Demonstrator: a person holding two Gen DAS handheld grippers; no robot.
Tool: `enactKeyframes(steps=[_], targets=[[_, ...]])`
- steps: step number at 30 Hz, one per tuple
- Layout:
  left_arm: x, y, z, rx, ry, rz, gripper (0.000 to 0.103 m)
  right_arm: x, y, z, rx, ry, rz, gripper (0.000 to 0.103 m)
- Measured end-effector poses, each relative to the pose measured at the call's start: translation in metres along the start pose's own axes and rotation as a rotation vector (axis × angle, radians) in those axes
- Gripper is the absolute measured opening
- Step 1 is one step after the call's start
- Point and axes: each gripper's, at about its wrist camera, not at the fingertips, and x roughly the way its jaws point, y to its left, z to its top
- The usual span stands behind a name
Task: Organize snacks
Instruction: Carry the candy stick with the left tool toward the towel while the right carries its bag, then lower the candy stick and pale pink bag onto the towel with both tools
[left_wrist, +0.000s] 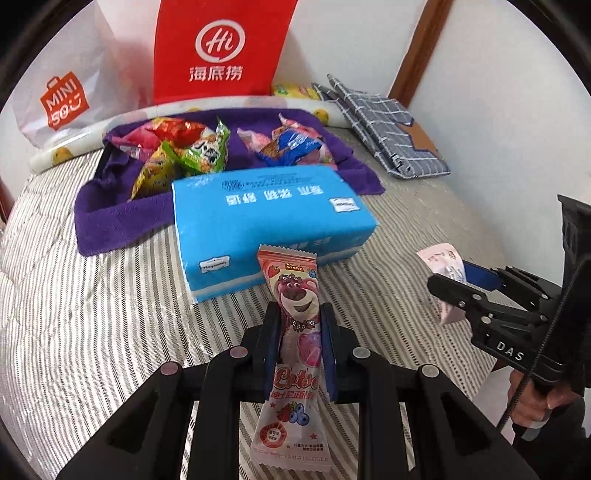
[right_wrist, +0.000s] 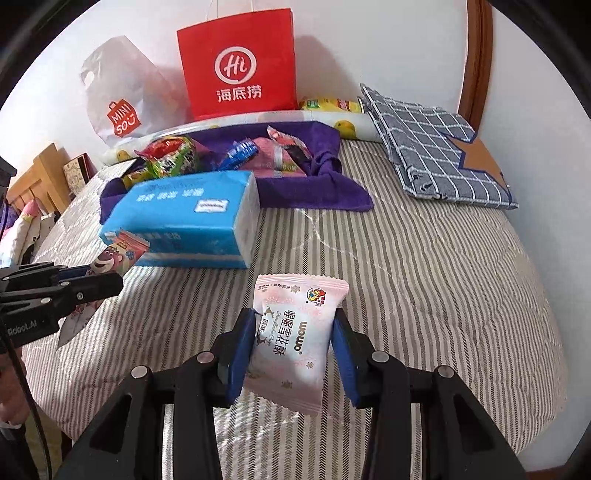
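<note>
Left fingers (left_wrist: 280, 325) pinch bear snack (left_wrist: 295, 295); right fingers (right_wrist: 242, 343) clamp pink pastry packet (right_wrist: 295, 339).

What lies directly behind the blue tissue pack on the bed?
Behind the blue tissue pack lies a purple towel holding two heaps of wrapped snacks. The pack covers the towel's near edge, so anything lying there cannot be seen.

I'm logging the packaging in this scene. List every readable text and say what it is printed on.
"Hi 海底捞": red paper bag.
"MINISO": white plastic bag.
"Lotso": bear snack packet held in the left gripper.
"喔喔雪花酥" and "wowo": pink snack packet held in the right gripper.
"DAS": right gripper's body, left wrist view.
Blue tissue pack: large characters upside down, not legible.
Snacks on the purple towel: print too small.
</note>
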Motion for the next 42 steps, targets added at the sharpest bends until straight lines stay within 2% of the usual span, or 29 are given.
enactKeyframes(steps=[8,21,35,42], targets=[[-0.024,0.003,0.007,-0.014,-0.043,0.003,0.021,-0.014,0.013,0.019,-0.014,-0.041,0.011,0.040],[-0.051,0.014,0.038,-0.048,-0.094,0.023,0.021,-0.035,0.026,0.061,-0.034,-0.100,0.013,0.040],[-0.058,0.030,0.079,-0.071,-0.126,0.048,0.021,-0.037,0.024,0.103,-0.030,-0.136,0.017,0.040],[-0.055,0.052,0.108,-0.091,-0.143,0.069,0.021,-0.026,0.021,0.129,-0.026,-0.154,0.026,0.040]])
